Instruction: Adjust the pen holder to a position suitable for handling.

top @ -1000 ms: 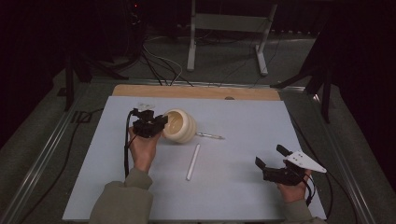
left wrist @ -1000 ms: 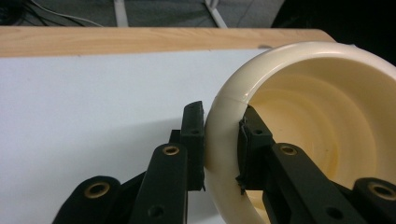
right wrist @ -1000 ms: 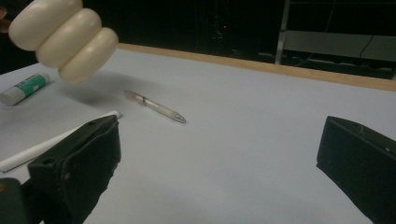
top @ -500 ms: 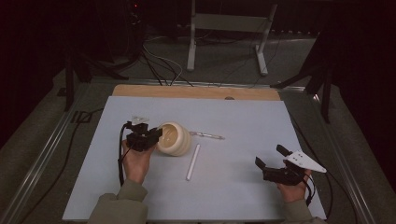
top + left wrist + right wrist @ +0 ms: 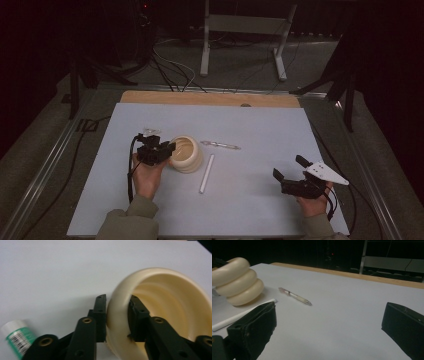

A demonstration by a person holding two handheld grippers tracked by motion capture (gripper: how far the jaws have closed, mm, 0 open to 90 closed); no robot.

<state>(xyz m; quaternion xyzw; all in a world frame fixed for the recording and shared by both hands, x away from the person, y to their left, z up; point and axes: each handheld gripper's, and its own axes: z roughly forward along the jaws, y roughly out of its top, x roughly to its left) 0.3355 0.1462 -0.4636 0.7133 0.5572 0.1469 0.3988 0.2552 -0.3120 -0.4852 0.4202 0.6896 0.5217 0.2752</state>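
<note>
The left gripper (image 5: 117, 317) straddles the near rim of the cream ribbed pot (image 5: 186, 154), jaws just easing apart, seemingly barely pinching it, while the right gripper (image 5: 290, 175) gapes empty, well apart.

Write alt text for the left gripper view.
The left gripper has one black finger on each side of the rim of a cream ribbed pot, tilted on a white table. A green-labelled tube lies at lower left.
</note>
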